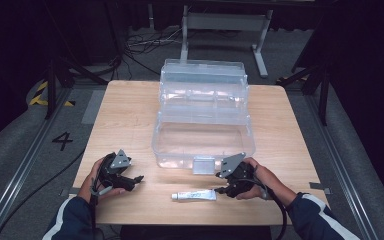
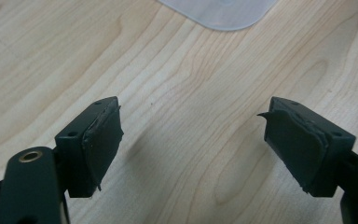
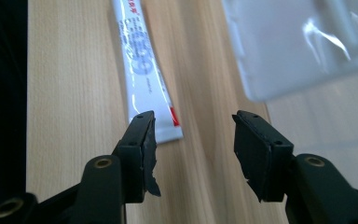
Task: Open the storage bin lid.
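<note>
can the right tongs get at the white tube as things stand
Probably yes. The right tongs are open and sit just off the crimped end of the white tube, which lies flat on bare table in front of the clear plastic box. Nothing lies between them.

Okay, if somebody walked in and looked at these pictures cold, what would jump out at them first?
Probably the big clear plastic organizer box, standing open in tiers at the middle of the wooden table. Next, the small white tube lying flat near the table's front edge, just ahead of the right gripper, whose jaws stand apart at the tube's end. The left gripper rests open over bare wood at the front left.
</note>
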Demonstrator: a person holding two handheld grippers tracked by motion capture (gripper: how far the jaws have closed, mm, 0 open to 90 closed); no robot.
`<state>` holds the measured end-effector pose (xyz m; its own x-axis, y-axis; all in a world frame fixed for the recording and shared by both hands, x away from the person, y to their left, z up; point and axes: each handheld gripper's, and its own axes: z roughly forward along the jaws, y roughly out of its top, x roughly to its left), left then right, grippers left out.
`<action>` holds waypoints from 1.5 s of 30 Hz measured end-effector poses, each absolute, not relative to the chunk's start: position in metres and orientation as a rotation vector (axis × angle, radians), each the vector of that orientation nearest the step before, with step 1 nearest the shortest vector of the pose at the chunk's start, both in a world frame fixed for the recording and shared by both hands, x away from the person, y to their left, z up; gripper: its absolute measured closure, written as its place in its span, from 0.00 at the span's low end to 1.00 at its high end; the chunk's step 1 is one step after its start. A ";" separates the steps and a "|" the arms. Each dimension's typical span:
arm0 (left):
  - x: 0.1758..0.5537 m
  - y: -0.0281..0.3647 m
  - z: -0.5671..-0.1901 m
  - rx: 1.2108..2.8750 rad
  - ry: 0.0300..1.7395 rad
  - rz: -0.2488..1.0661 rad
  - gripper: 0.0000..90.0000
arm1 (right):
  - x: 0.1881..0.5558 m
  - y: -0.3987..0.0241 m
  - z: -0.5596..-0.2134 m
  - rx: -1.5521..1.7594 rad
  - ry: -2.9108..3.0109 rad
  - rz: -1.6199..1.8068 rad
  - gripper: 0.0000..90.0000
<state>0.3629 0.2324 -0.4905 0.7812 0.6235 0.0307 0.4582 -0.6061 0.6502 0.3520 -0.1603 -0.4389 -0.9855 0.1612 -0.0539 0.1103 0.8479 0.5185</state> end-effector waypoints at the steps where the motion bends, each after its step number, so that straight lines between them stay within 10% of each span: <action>1: 0.363 0.233 -0.492 2.329 0.801 0.330 0.21 | 0.351 -0.151 -0.440 0.189 2.946 0.794 0.54; 45: 0.364 0.242 -0.500 2.252 0.861 0.280 0.16 | 0.335 -0.117 -0.457 0.001 3.123 0.465 0.70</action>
